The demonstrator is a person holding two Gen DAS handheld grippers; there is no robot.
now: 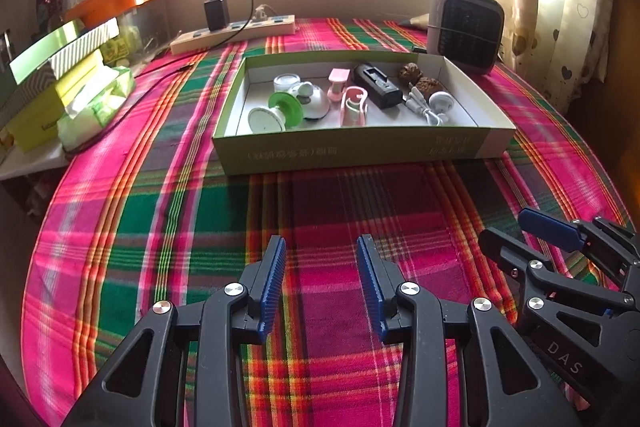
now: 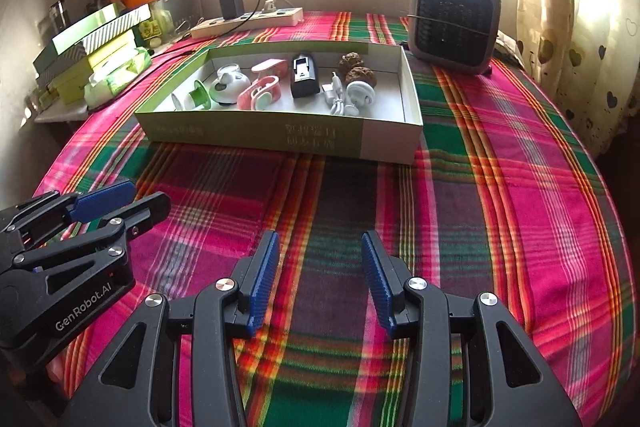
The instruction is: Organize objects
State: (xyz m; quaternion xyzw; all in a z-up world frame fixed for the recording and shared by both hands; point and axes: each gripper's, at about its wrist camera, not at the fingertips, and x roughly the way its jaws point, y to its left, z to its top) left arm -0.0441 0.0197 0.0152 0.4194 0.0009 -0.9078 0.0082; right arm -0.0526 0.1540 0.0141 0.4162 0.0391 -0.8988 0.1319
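Note:
A shallow green and white cardboard box (image 1: 352, 151) (image 2: 256, 135) lies on the plaid cloth in front of both grippers. Inside it lie a green and white spool (image 1: 276, 115), a white dome gadget (image 2: 229, 87), pink clips (image 1: 352, 105) (image 2: 260, 93), a black charger block (image 1: 378, 87) (image 2: 304, 75), two brown walnuts (image 1: 418, 77) (image 2: 356, 69) and a white cable with a round plug (image 1: 434, 105) (image 2: 352, 97). My left gripper (image 1: 322, 247) is open and empty, low over the cloth. My right gripper (image 2: 320, 243) is open and empty beside it, also seen in the left wrist view (image 1: 508, 229).
A grey fan heater (image 1: 464, 27) (image 2: 456, 23) stands behind the box at the right. A power strip with a black adapter (image 1: 232, 31) (image 2: 248, 19) lies at the back. Stacked green boxes and tissues (image 1: 68, 87) (image 2: 100, 67) sit at the left. A curtain (image 2: 580, 7) hangs at the right.

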